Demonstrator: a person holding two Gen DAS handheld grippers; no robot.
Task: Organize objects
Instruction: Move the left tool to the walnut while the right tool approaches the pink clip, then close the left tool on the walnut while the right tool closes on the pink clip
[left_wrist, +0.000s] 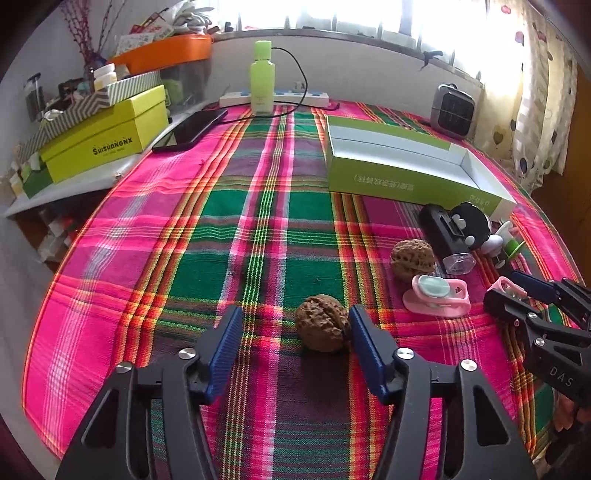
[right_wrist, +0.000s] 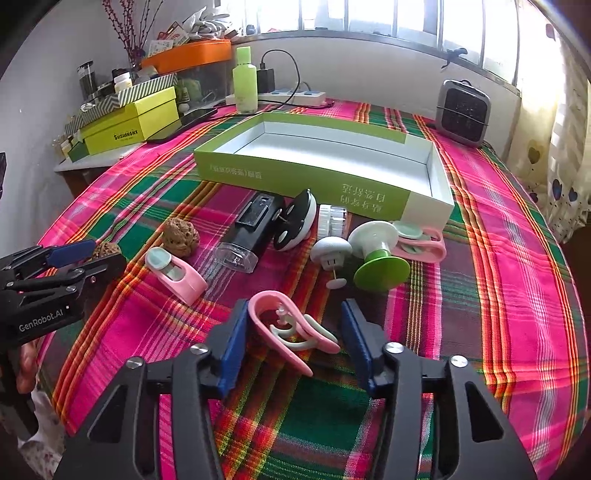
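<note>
My left gripper (left_wrist: 295, 326) is open around a brown walnut (left_wrist: 322, 323) on the plaid cloth; the walnut sits against the right finger. My right gripper (right_wrist: 293, 328) is open around a pink clip holder (right_wrist: 284, 328), which touches the left finger. A second walnut (left_wrist: 410, 259) (right_wrist: 181, 230), another pink holder (left_wrist: 437, 295) (right_wrist: 175, 275), a black device (right_wrist: 255, 230), a black-and-white mushroom piece (right_wrist: 297, 219), a white mushroom (right_wrist: 330, 251), a green-and-white stand (right_wrist: 376, 251) and a third pink holder (right_wrist: 419, 243) lie before the open green-and-white box (right_wrist: 321, 173) (left_wrist: 406, 173).
A green bottle (right_wrist: 244, 81), power strip (right_wrist: 295, 98) and phone (left_wrist: 192, 129) lie at the far edge. A small heater (right_wrist: 461, 112) stands at the back right. Yellow-green boxes (left_wrist: 107, 136) sit on a shelf at left. The table edge curves off on the right.
</note>
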